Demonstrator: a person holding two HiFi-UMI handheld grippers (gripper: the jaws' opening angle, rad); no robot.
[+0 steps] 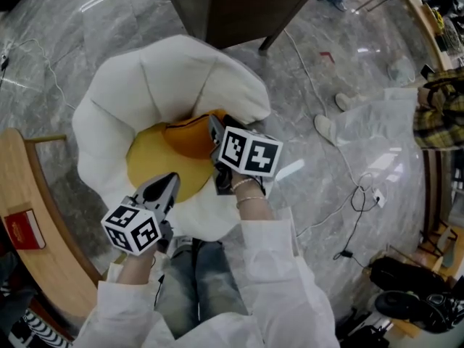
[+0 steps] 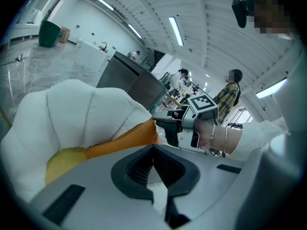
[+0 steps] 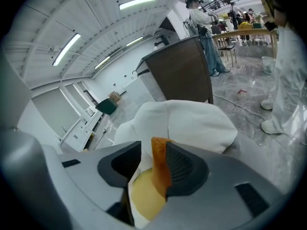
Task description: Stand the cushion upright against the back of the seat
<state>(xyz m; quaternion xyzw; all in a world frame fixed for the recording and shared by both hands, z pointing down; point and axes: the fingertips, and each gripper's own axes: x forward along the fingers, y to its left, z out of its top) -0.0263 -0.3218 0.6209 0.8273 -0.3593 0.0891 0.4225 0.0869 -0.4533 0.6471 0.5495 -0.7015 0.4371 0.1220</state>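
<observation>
An orange cushion (image 1: pixel 192 138) leans in the hollow of a white shell-shaped seat (image 1: pixel 181 71), on its yellow seat pad (image 1: pixel 148 162). My right gripper (image 1: pixel 214 151) is at the cushion's right edge. In the right gripper view the cushion's orange corner (image 3: pixel 160 169) stands between the jaws of the right gripper (image 3: pixel 153 157), lying against the right pad with a gap to the left pad. My left gripper (image 1: pixel 168 183) hovers over the front of the yellow pad, its jaws together and empty. The left gripper view shows the cushion (image 2: pixel 124 139) tilted against the seat back (image 2: pixel 72 109).
A dark cabinet (image 1: pixel 239 6) stands behind the seat. A curved wooden bench (image 1: pixel 29 194) with a red book (image 1: pixel 20 230) is at the left. Cables (image 1: pixel 355 194) trail across the marble floor, a person (image 1: pixel 435 107) stands at the right, and black bags (image 1: pixel 406 288) lie at the lower right.
</observation>
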